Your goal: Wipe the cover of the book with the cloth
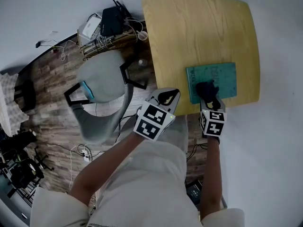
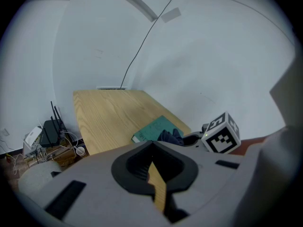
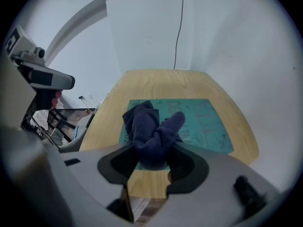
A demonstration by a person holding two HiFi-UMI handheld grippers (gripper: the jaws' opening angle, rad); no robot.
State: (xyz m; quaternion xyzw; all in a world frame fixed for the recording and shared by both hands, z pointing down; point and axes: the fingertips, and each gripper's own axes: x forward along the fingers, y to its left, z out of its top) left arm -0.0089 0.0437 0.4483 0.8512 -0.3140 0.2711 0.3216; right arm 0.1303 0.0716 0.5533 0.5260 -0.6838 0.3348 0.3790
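One book [image 1: 225, 77], cloth [image 1: 208, 90] atop it, lies lengthwise along the table's [image 1: 199, 32] near edge.

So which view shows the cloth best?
The right gripper view: the cloth fills the centre, bunched in the right gripper over the book. The head view shows a small dark lump; the left gripper view, a distant scrap.
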